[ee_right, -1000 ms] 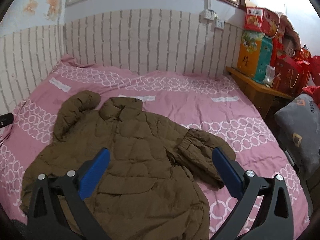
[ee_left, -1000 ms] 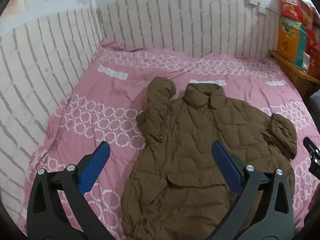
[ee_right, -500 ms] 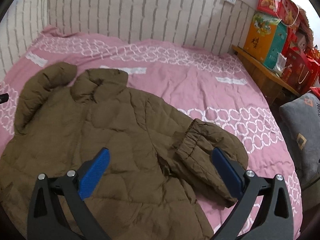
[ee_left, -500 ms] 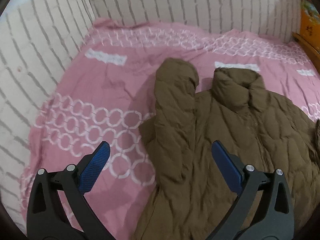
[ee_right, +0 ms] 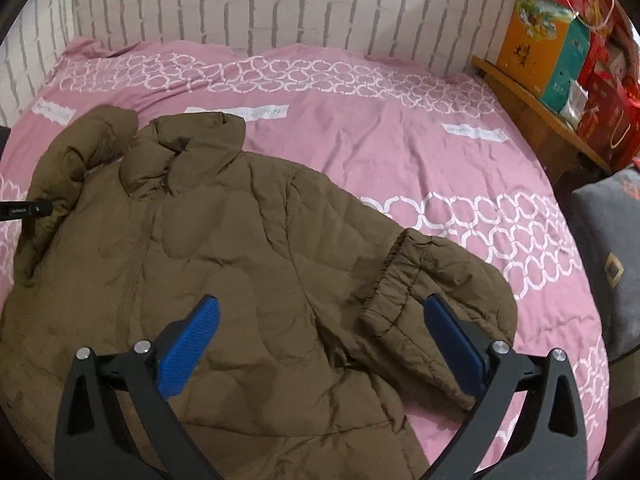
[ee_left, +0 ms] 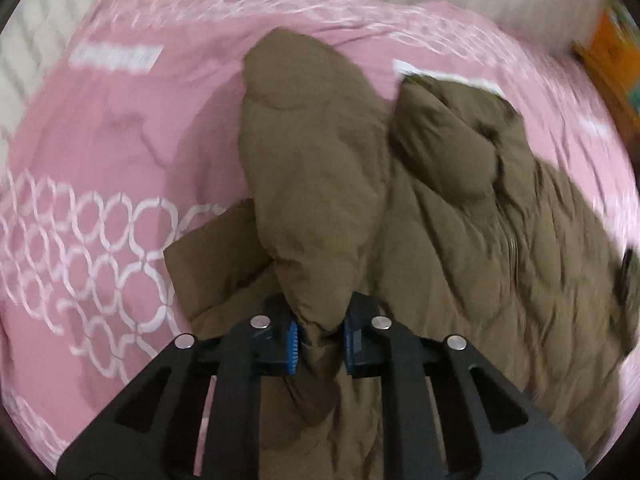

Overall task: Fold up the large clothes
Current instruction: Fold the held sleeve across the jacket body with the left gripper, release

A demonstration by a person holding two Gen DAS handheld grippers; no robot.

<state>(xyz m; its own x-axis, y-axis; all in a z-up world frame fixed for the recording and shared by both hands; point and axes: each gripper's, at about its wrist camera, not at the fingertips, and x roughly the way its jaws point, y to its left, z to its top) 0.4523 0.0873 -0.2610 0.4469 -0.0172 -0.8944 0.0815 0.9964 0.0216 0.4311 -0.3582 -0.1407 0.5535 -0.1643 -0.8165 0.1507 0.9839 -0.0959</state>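
Observation:
A brown quilted jacket (ee_right: pixel 224 240) lies spread front up on a pink bed (ee_right: pixel 400 128). My left gripper (ee_left: pixel 320 340) is shut on the jacket's left sleeve (ee_left: pixel 308 168), pinching the fabric between its blue pads. The sleeve runs away from the gripper toward the far wall, beside the collar (ee_left: pixel 444 132). My right gripper (ee_right: pixel 320 344) is open and empty, hovering above the jacket's lower body, with the folded right sleeve and its cuff (ee_right: pixel 404 300) just inside its right finger. The left gripper's tip (ee_right: pixel 36 210) shows at the left edge of the right wrist view.
White brick-pattern walls (ee_right: pixel 240 8) bound the bed at the back and left. A wooden shelf (ee_right: pixel 532 96) with coloured boxes (ee_right: pixel 536 44) stands at the right. A grey cushion (ee_right: pixel 612 256) lies off the bed's right side.
My left gripper has dropped down to the left sleeve and closed on it. My right gripper has moved lower and closer over the jacket, still open.

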